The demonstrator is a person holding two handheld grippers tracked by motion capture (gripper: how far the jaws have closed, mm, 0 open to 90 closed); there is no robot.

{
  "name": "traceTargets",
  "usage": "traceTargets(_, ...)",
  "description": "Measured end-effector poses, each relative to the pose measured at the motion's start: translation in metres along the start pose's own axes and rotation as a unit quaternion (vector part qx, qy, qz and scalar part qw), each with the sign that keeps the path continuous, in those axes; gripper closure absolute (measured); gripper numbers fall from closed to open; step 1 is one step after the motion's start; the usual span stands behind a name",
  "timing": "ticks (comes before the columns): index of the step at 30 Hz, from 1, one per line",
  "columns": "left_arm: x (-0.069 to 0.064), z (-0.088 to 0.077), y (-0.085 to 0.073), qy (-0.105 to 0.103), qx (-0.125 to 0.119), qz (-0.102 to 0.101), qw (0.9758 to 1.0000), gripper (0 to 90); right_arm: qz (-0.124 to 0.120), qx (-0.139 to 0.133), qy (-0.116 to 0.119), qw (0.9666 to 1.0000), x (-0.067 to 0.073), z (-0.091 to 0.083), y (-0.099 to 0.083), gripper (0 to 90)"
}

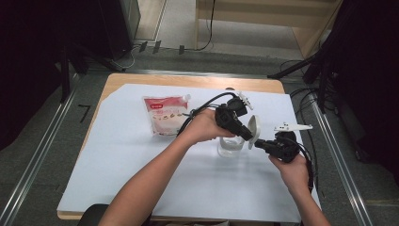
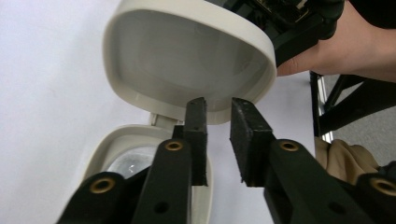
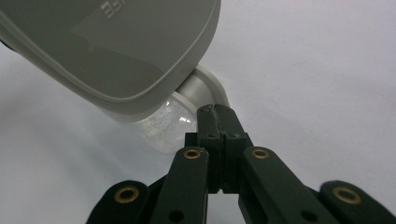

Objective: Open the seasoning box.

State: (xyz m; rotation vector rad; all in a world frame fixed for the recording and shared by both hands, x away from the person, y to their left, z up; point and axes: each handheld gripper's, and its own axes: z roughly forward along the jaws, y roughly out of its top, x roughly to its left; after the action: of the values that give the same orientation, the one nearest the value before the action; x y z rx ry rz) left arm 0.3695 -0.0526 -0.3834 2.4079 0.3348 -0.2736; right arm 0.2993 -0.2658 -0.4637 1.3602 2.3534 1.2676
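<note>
With its lid [image 2: 187, 60] raised, container [image 1: 230, 147] sits between both grippers.

We note a pink pouch [image 1: 165, 114] lying flat on the white sheet [image 1: 141, 165] that covers the wooden table [image 1: 188, 81], toward its far left. Metal rails [image 1: 42, 150] flank the table; cables [image 1: 141, 49] lie on the floor beyond.

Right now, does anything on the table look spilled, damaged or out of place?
Nothing stands out. The clear container stands upright on the white sheet with its hinged lid swung open, no spill around it. The pouch lies flat beside it.
</note>
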Motion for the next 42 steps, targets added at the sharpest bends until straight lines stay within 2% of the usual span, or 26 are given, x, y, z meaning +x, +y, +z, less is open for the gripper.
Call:
traceTargets(3,-0.001,-0.004,-0.002,0.012,-0.002,0.006,0.9999,75.4,0.004,-0.005,0.0,1.0,-0.001,-0.001,0.0,88.6)
traceTargets(5,-0.001,-0.006,-0.004,0.012,-0.003,0.008,0.9999,73.4,0.007,-0.01,-0.001,0.9999,-0.001,-0.006,0.0,86.5)
traceTargets(9,-0.001,-0.012,-0.008,0.016,-0.022,0.011,0.9996,72.7,0.006,-0.013,0.001,0.9999,0.001,-0.011,-0.001,82.0)
traceTargets(12,-0.002,-0.014,-0.013,0.031,-0.031,0.026,0.9987,68.3,0.007,-0.015,-0.003,0.9998,0.002,-0.015,-0.002,80.2)
traceTargets(16,-0.002,-0.017,-0.019,0.039,-0.029,0.009,0.9988,59.3,0.004,-0.027,-0.001,0.9996,0.004,-0.02,-0.002,75.5)
traceTargets(18,-0.001,-0.018,-0.024,0.041,-0.028,-0.001,0.9988,59.0,0.002,-0.026,0.001,0.9996,0.004,-0.021,-0.003,74.2)
traceTargets(19,0.0,-0.018,-0.027,0.037,-0.028,-0.009,0.9989,57.2,0.003,-0.025,0.003,0.9997,0.004,-0.021,-0.003,72.8)
traceTargets(20,0.006,-0.019,-0.03,0.021,-0.011,-0.032,0.9992,52.0,-0.001,-0.026,0.005,0.9996,0.005,-0.023,-0.005,71.1)
traceTargets(21,0.006,-0.019,-0.03,0.021,-0.011,-0.032,0.9992,52.2,-0.001,-0.026,0.005,0.9996,0.005,-0.023,-0.005,71.1)
traceTargets(22,0.008,-0.02,-0.032,0.009,-0.008,-0.046,0.9989,52.2,-0.004,-0.028,0.005,0.9996,0.005,-0.023,-0.005,70.6)
traceTargets(23,0.009,-0.021,-0.034,0.004,-0.01,-0.05,0.9987,52.7,-0.003,-0.029,0.007,0.9996,0.006,-0.024,-0.007,69.6)
traceTargets(26,0.007,-0.023,-0.041,0.014,-0.014,-0.04,0.999,52.0,-0.017,-0.033,0.012,0.9992,0.008,-0.025,-0.01,67.4)
traceTargets(29,0.003,-0.026,-0.046,0.027,-0.02,-0.034,0.9988,51.3,-0.016,-0.029,0.014,0.9994,0.009,-0.026,-0.012,66.7)
traceTargets(30,0.001,-0.027,-0.049,0.035,-0.025,-0.027,0.9987,52.0,-0.018,-0.028,0.014,0.9993,0.01,-0.027,-0.012,66.7)
traceTargets(32,-0.002,-0.029,-0.052,0.039,-0.026,-0.024,0.9986,55.8,-0.022,-0.03,0.013,0.9992,0.011,-0.028,-0.013,66.7)
traceTargets(33,-0.004,-0.03,-0.054,0.048,-0.035,-0.022,0.998,55.4,-0.022,-0.03,0.014,0.9992,0.013,-0.028,-0.013,66.7)
traceTargets(35,-0.006,-0.032,-0.057,0.047,-0.04,-0.021,0.9979,56.1,-0.026,-0.028,0.015,0.9992,0.015,-0.029,-0.014,66.3)
traceTargets(39,-0.007,-0.036,-0.065,0.046,-0.044,-0.033,0.9974,55.1,-0.023,-0.024,0.016,0.9993,0.019,-0.032,-0.018,66.1)
traceTargets(42,-0.009,-0.039,-0.072,0.052,-0.051,-0.027,0.997,54.4,-0.022,-0.025,0.015,0.9993,0.02,-0.034,-0.021,65.3)
